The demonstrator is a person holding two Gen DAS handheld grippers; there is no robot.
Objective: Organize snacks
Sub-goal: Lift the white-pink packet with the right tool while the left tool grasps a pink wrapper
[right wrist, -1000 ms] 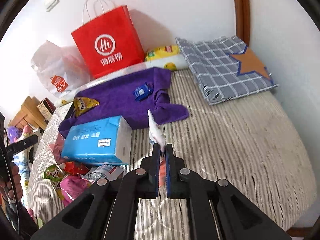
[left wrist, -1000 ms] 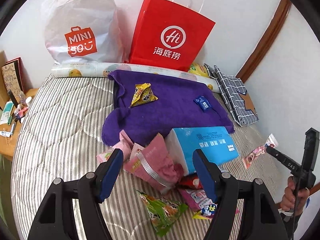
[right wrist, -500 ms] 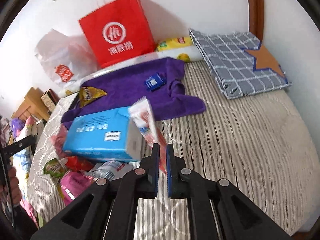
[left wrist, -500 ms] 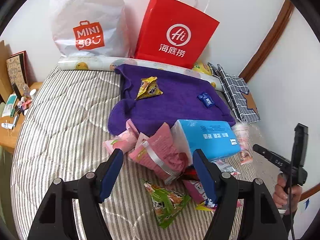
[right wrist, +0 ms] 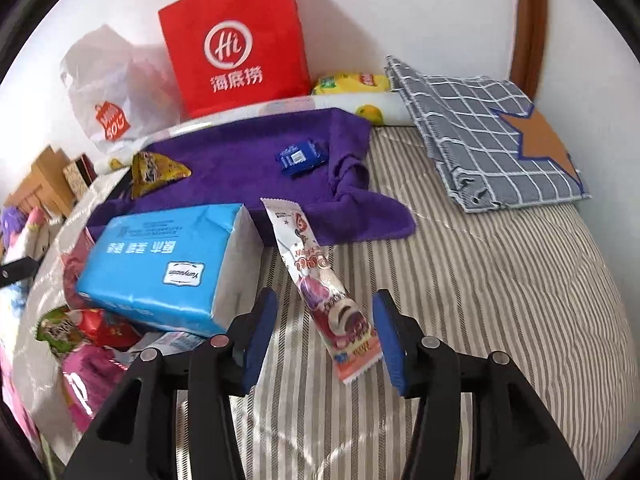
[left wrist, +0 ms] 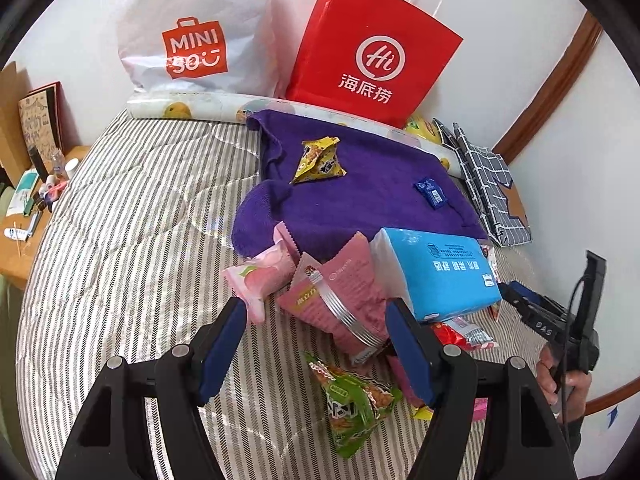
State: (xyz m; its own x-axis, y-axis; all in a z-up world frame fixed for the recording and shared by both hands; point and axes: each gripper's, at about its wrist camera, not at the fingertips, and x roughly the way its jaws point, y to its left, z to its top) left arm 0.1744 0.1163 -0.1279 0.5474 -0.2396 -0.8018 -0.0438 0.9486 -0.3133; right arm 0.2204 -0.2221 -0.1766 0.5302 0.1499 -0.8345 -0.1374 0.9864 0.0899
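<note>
Right claw [right wrist: 326, 330] is opening, pads clear of the long wrapper [right wrist: 320, 292] lying between them on the striped bed [right wrist: 480, 280], just beside the tissue pack [right wrist: 168, 264]. Looks light, crinkly and slick, so I'd pinch the flat sealed end. Left claw [left wrist: 316, 344] hangs half open and empty over the pink bag [left wrist: 340, 292]. Only the left view shows the green packet [left wrist: 352, 404] properly.

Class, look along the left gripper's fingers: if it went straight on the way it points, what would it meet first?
Most likely the pink snack packet lying between the open left gripper fingers' line, just ahead of the blue tissue pack; depth is hard to judge.
</note>
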